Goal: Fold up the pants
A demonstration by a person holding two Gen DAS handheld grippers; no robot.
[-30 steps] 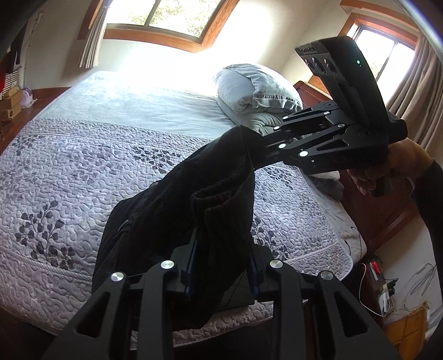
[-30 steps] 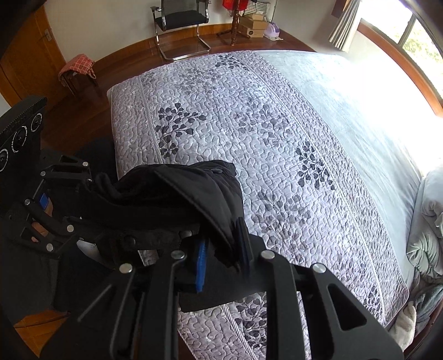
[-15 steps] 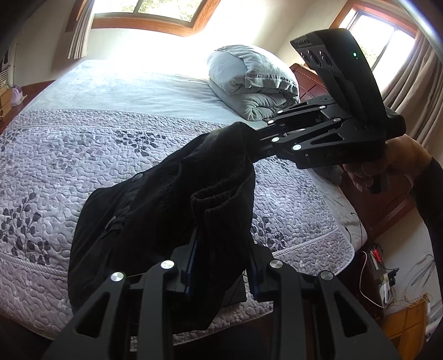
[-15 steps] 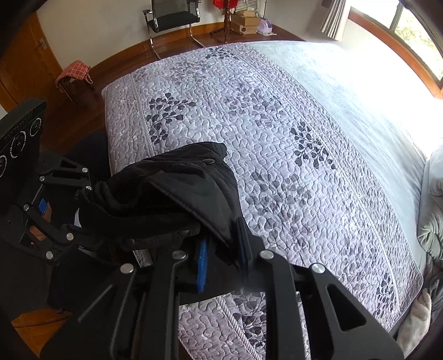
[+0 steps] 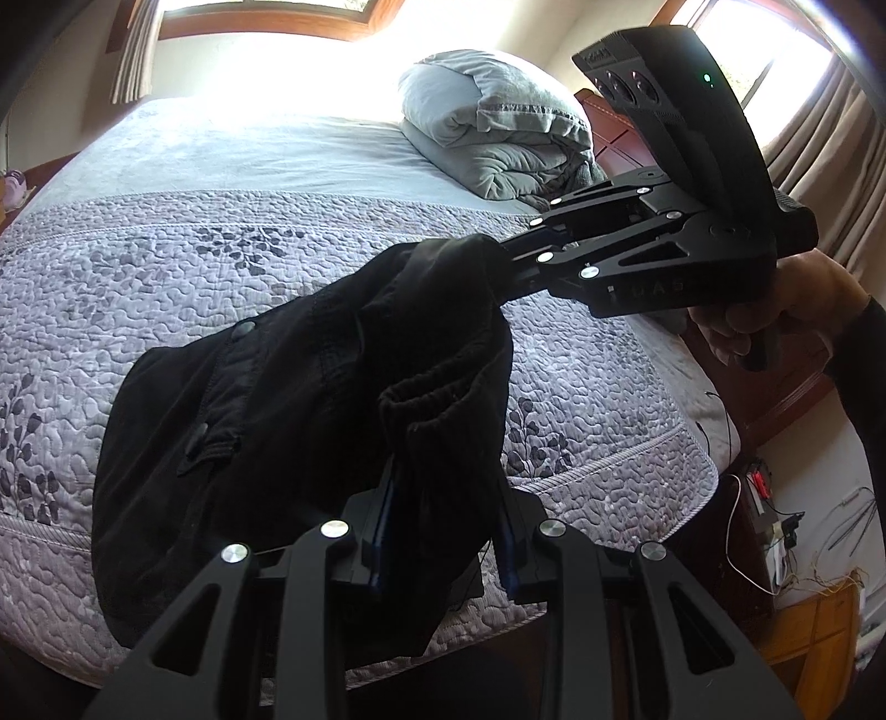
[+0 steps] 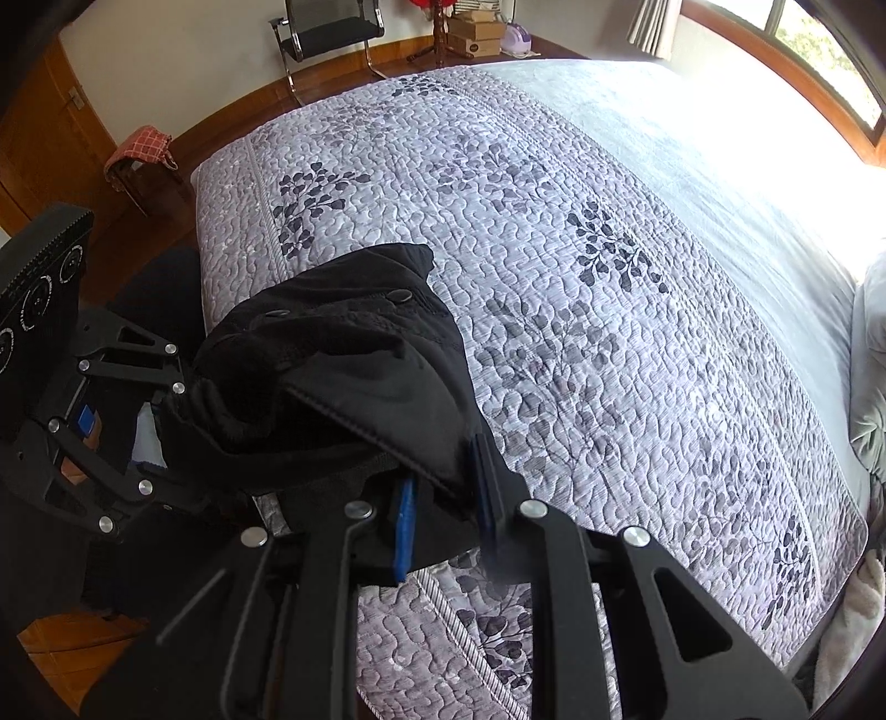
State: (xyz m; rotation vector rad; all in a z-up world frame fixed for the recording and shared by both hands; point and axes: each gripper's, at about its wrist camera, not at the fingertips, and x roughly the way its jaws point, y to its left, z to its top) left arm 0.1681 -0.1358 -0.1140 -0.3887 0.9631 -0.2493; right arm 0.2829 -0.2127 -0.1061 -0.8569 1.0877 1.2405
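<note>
The black pants (image 5: 288,399) hang bunched between my two grippers above the near edge of the bed. My left gripper (image 5: 443,487) is shut on one end of their waistband. My right gripper (image 5: 498,260) comes in from the right and is shut on the other end. In the right wrist view the pants (image 6: 360,354) drape over my right gripper (image 6: 443,476), and my left gripper (image 6: 166,399) holds the fabric at the left. Buttons show on the cloth. The lower part of the pants hangs out of sight.
The bed has a grey quilted cover with a leaf pattern (image 6: 581,277). A folded grey duvet (image 5: 498,144) lies at the headboard end. A chair (image 6: 326,39) and a stool with red cloth (image 6: 144,155) stand on the wooden floor. Cables (image 5: 764,531) lie beside the bed.
Both grippers have carried the pants forward over the bed's edge. The bed looks closer and the fabric spreads more over the quilt. Both grips are unchanged.
</note>
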